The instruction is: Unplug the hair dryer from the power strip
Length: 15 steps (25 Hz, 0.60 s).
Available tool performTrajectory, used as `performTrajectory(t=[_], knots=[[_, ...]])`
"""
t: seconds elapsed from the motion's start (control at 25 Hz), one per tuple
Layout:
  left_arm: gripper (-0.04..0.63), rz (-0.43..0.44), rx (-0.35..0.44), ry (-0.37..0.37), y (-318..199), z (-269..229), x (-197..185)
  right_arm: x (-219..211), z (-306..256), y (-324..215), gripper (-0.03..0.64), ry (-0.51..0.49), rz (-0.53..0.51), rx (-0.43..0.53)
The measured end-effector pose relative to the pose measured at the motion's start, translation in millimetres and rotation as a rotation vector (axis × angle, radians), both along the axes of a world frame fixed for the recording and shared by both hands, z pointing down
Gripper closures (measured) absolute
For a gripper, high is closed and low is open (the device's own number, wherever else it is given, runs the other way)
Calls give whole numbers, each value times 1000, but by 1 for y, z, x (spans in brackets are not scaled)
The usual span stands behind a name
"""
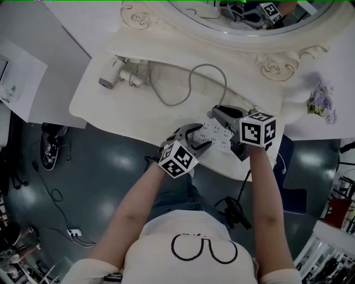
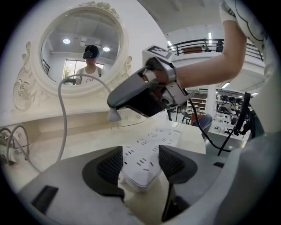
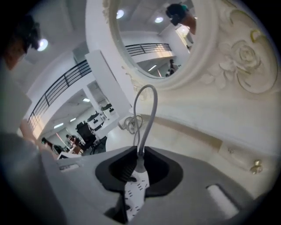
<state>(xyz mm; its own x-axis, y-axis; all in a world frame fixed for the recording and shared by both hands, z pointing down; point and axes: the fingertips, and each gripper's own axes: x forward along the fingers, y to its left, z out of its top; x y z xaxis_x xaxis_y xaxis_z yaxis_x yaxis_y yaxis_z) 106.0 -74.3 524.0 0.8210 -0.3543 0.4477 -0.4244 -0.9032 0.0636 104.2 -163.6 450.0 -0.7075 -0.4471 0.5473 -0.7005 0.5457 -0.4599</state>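
Plug point(image 2: 114, 116) in fingers point(image 3: 163, 170), right gripper point(image 1: 217, 112) tilts down above power strip point(image 2: 149, 151).

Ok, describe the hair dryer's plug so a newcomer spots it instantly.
On the white vanity table under the oval mirror, a white power strip sits at the front edge. Above it, the right gripper pinches the plug: small, white, prongs bare, trailing a grey cord.

The hair dryer point(image 1: 113, 75) lies far left; its plug point(image 2: 113, 115) hangs clear above the white power strip point(image 2: 147, 154), near right.
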Motion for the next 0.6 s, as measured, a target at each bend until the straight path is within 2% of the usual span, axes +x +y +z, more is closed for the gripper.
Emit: performTrajectory(t=[0.08,0.24,0.4,0.6], knots=[[342,-1,-3,-1,0,0,0,1,11,-12,565,-41,42,-68],[344,3,-7,-1,0,0,0,8,32,-30,563,-43,127,-144],[344,13,-14,-6,0,0,-1,6,34,-43,561,-94,209,-156],[344,26,-27,-19,1,0,-1,5,36,-46,405,-94,254,-149]])
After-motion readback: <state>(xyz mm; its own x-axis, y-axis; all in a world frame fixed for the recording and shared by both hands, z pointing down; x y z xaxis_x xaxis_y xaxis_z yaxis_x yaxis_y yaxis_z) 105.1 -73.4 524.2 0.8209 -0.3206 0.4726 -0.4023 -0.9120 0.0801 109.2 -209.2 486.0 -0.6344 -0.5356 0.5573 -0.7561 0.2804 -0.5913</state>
